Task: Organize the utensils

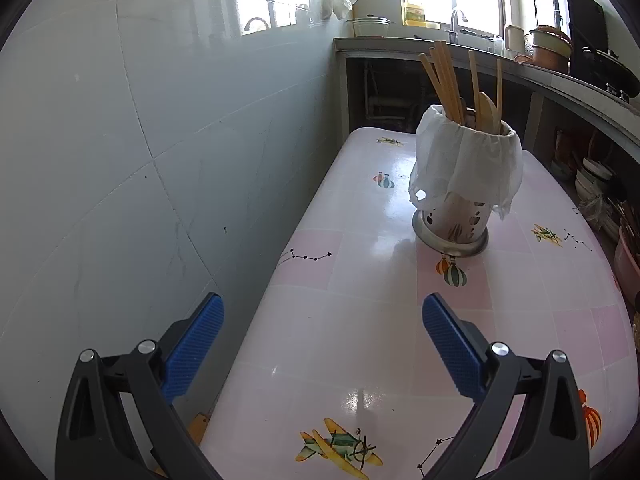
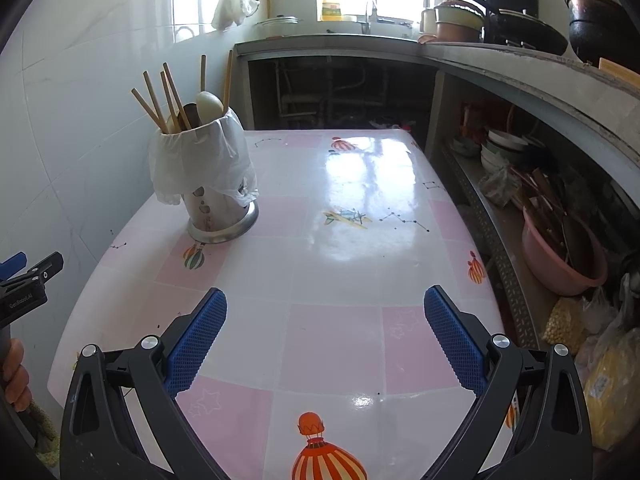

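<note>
Here both grippers are hovering above the near end of a glossy table [image 2: 352, 344] covered in a pink-and-white checked cloth printed with balloons and aeroplanes. The left gripper [image 1: 322, 330] is holding its blue-padded fingers [image 1: 196, 350] spread wide with nothing between them, and the right gripper [image 2: 325, 320] is doing the same, released and empty. A round steel utensil holder [image 2: 218, 216], lined with a thin white plastic bag [image 2: 200, 164] folded over its rim, is standing upright at the far left of the table near the tiled wall. Wooden chopsticks [image 2: 160, 98] and pale spoons [image 2: 209, 106] are sticking up out of it
</note>
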`<state>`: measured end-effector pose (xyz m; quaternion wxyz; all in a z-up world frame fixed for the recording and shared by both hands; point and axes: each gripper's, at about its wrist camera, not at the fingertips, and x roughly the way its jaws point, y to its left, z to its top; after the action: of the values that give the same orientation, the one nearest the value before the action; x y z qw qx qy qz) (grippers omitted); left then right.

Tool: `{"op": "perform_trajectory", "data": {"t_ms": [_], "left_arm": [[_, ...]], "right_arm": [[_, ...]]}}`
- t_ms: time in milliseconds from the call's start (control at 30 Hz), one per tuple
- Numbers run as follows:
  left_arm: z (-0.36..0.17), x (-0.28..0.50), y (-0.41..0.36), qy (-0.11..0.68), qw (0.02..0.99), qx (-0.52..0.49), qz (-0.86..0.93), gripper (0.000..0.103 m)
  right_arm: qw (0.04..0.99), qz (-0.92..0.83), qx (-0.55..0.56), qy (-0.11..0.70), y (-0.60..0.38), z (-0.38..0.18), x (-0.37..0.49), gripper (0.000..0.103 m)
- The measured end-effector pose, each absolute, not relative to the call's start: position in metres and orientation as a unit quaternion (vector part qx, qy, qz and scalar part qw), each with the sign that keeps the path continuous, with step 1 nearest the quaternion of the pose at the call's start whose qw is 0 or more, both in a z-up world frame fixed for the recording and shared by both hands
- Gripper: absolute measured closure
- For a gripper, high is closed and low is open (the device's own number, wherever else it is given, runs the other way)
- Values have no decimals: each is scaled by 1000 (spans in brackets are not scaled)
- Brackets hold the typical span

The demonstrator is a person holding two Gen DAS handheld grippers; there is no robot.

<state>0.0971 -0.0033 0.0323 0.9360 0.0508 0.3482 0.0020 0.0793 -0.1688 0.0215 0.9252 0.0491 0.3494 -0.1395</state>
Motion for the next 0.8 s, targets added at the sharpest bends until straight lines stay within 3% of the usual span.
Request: {"op": "perform_trajectory", "data": {"t_ms": [800], "left_arm": [[31, 100, 0, 350, 935, 48, 2, 6]], "right_arm": [[926, -138, 47, 350, -167, 23, 81, 8]]}}
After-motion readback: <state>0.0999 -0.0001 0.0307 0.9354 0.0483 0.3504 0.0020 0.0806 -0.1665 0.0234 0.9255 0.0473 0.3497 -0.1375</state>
